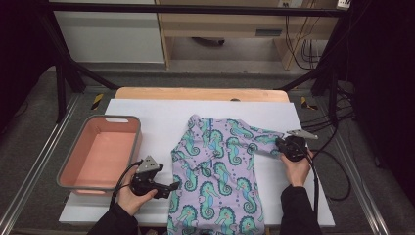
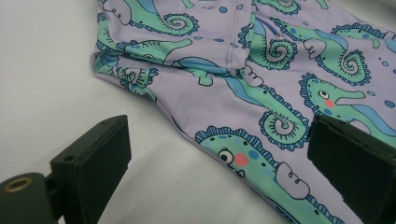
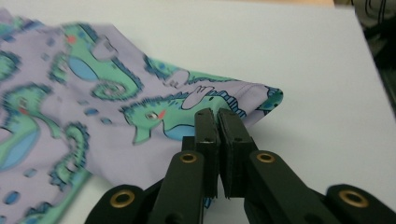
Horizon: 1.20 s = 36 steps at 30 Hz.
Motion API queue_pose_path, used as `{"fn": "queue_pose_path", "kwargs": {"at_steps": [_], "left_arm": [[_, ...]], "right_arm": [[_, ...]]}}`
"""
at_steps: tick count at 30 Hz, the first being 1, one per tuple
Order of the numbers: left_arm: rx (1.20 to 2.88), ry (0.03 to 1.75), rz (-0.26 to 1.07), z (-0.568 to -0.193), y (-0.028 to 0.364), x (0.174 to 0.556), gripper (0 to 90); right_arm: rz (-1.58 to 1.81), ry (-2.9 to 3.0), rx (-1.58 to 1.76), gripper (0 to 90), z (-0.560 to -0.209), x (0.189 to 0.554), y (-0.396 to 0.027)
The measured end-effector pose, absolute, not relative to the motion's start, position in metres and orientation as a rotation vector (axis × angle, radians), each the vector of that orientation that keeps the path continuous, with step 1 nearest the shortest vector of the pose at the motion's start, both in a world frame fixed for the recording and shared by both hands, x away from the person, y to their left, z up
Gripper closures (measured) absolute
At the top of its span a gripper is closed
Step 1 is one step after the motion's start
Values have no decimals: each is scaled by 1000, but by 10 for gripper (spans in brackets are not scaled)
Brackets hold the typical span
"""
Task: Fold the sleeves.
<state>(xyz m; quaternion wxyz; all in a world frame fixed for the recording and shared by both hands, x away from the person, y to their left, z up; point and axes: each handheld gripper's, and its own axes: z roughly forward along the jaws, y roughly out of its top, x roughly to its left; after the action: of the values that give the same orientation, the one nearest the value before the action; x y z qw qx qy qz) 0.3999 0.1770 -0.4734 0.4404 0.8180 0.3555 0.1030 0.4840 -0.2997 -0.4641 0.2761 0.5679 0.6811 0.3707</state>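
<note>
We had right gripper (image 3: 217, 116) clamped on sleeve (image 1: 266, 139) end of garment (image 1: 215, 171); left gripper (image 1: 172, 187) jaws apart beside near-left edge. Folding barely started; bin (image 1: 66, 169) not yet used.

- You've got a lilac garment (image 1: 215, 171) with a green-and-blue seahorse print, spread mostly flat on the white sheet, a bit rumpled.
- Its lower part runs off the near edge.
- One sleeve (image 3: 196, 100) stretches out to your right, cuff end pinched flat.
- Left edge (image 2: 135, 77) is folded and bunched.
</note>
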Motion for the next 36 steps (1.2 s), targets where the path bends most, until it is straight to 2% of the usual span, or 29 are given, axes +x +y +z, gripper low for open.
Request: {"fn": "queue_pose_path", "kwargs": {"at_steps": [11,20,36], "left_arm": [[2034,877,261,-473,176,399,57],[2041,870,261,-473,175,398,55],[2048,870,263,-475,174,398,52]], "right_arm": [[1166,1874,1249,875,-409,486,-257],[1208,1908,1084,875,-380,487,-224],[1020,2298,867,869,-435,493,-162]]}}
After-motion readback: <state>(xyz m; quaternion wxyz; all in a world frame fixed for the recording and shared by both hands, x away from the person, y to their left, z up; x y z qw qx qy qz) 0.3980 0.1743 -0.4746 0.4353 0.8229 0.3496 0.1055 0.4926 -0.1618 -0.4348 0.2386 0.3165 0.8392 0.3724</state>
